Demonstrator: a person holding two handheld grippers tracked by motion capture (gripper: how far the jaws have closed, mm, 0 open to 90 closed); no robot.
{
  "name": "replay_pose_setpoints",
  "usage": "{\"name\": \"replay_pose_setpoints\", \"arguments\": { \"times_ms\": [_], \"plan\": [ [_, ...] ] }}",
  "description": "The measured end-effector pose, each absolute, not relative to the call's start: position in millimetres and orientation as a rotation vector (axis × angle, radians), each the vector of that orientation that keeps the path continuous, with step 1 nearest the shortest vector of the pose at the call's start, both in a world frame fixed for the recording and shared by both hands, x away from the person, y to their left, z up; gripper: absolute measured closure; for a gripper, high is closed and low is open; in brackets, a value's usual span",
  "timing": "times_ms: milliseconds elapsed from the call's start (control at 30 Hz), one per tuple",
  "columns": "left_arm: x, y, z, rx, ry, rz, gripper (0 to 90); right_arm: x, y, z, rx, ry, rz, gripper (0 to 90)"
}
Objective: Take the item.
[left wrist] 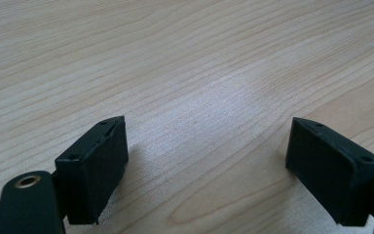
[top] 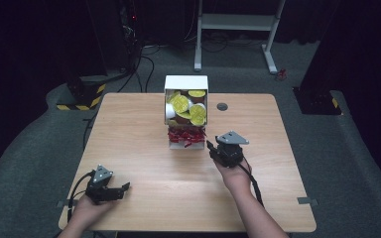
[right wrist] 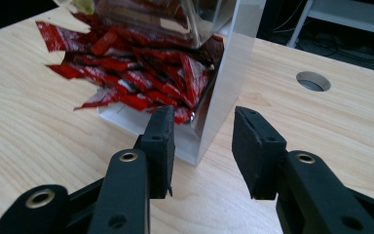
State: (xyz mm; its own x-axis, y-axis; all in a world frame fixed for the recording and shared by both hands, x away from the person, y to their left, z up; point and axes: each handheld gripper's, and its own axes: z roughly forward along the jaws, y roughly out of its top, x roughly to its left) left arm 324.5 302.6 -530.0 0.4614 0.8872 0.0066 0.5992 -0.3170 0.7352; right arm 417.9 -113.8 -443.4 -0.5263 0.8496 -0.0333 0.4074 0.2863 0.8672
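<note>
1. Red sachets point(right wrist: 141, 80): piled in the lower tray of the white dispenser box point(top: 186, 111), a few spilling over the front lip toward the person. The box stands at the far middle of the worktop point(top: 144, 198). None is out on the worktop by itself, so nothing looks picked yet.
2. Upper bin of the same box holds small cups with yellow lids point(top: 188, 106), stacked behind a clear front. They look untouched.
3. Right hand-held gripper point(right wrist: 202, 134): jaws partly apart, nothing between the pads. It sits just off the box's front right corner, aimed at the sachet tray. In the high view it is right next to the box point(top: 213, 147), not touching it as far as I can tell.
4. Left hand-held gripper point(left wrist: 207, 161): jaws wide apart, empty, bare wood in front of it. It is parked at the near left of the worktop point(top: 120, 190), well away from the box.
5. Round cable hole point(top: 222, 106) lies right of the box, irrelevant here.
6. My read: early stage, approach only. Left to do: line up on one sachet, clamp it, pull it free of the tray and set it down.
</note>
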Motion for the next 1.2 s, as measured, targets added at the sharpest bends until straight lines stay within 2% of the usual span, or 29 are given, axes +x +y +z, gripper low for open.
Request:
{"name": "replay_pose_setpoints", "arguments": {
  "times_ms": [467,1200],
  "plan": [
    [326.4,302.7,-530.1,2.039,1.224,0.548,15.8,441.3,-87.3,-445.5,1.139,2.067,1.116,61.2],
    [326.4,303.3,-530.1,2.041,1.219,0.545,15.8,461.0,-78.7,-446.3,1.12,2.088,1.085,80.6]
  ]
}}
